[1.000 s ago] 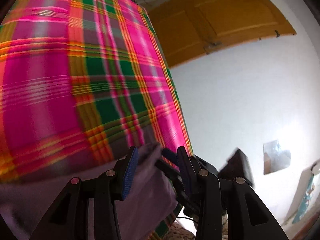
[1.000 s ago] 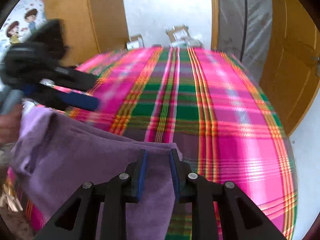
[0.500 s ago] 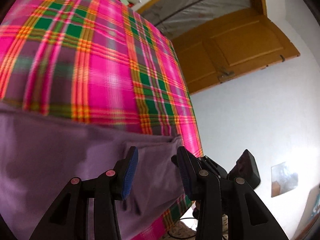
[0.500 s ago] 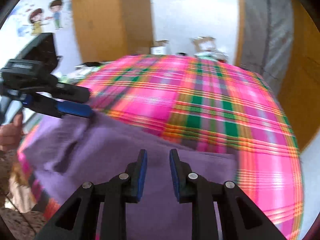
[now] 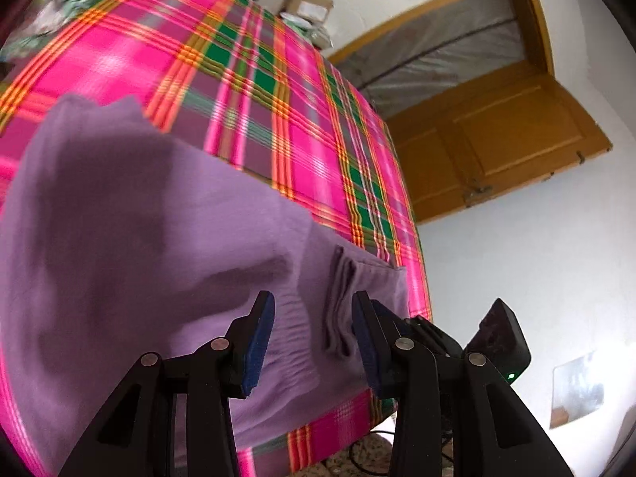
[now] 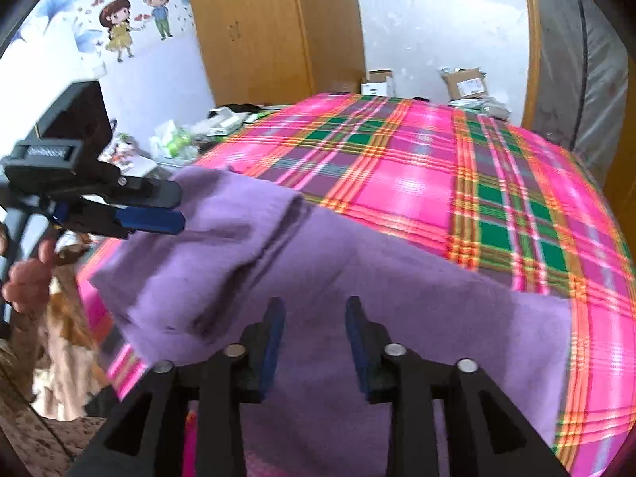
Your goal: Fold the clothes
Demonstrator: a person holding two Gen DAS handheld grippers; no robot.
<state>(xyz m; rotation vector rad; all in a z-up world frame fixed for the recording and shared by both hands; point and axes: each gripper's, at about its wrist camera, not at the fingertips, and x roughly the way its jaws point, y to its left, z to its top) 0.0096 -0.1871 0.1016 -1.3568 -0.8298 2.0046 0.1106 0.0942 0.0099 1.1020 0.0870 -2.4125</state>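
Now both tongs agape over purple garment point(image 6: 357, 270) (on plaid blanket point(image 6: 437, 175)).

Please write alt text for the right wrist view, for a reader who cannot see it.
A purple garment lies rumpled on a pink plaid blanket, under the open right tool. The left tool, held in a hand, hovers at the garment's left end.
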